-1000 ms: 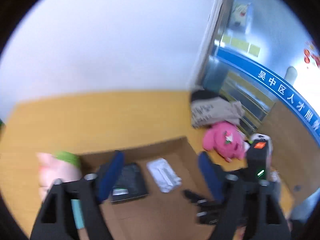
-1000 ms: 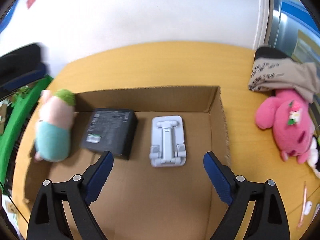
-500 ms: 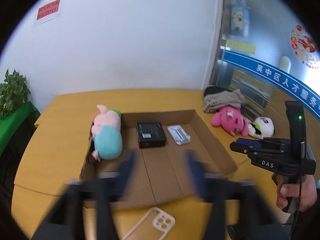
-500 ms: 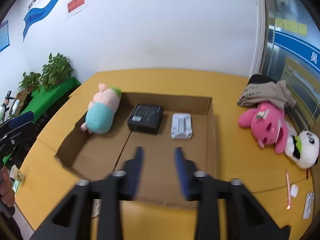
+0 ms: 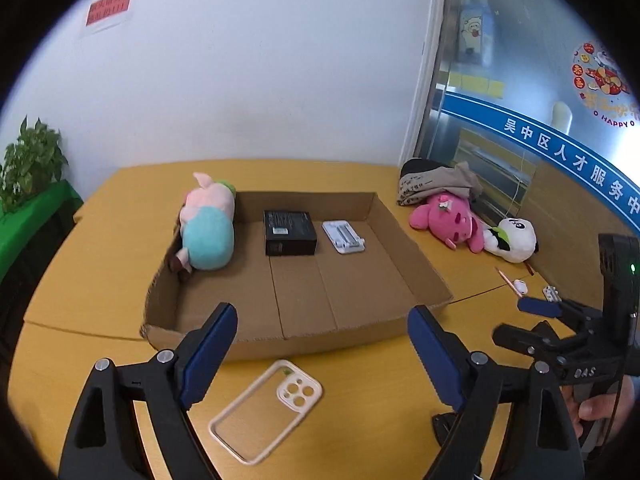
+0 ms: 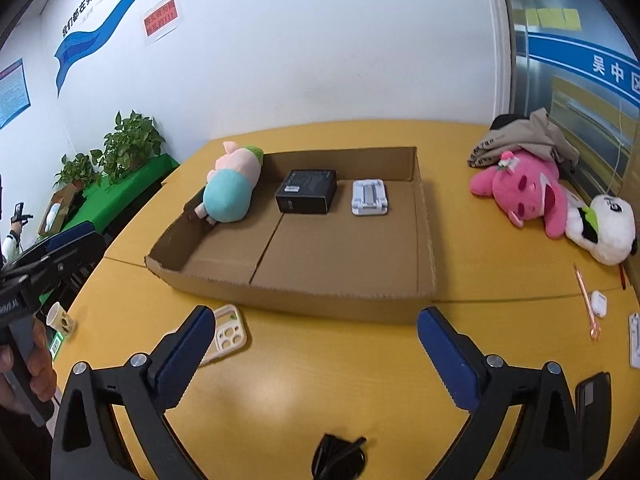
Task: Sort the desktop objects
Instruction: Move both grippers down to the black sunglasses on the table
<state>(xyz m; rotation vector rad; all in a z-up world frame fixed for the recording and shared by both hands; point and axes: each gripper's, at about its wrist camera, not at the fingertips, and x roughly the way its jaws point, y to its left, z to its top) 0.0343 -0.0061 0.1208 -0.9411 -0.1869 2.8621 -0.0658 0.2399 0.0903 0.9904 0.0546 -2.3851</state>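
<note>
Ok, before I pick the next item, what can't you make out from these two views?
- Black object, right wrist view: cut off by the bottom edge, unidentifiable.
- Dark device, right wrist view: partly behind the right hand-held gripper.
- Small white items, left wrist view: too small to identify.
- Phone case, right wrist view: partly covered by a fingertip.
- Black box label: unreadable.

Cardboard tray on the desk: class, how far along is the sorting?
Done: pig plush, black box and white stand lie in the cardboard tray. In hand: nothing; both grippers' jaws are open. Left: phone case, pink plush, panda plush and earbud case.
</note>
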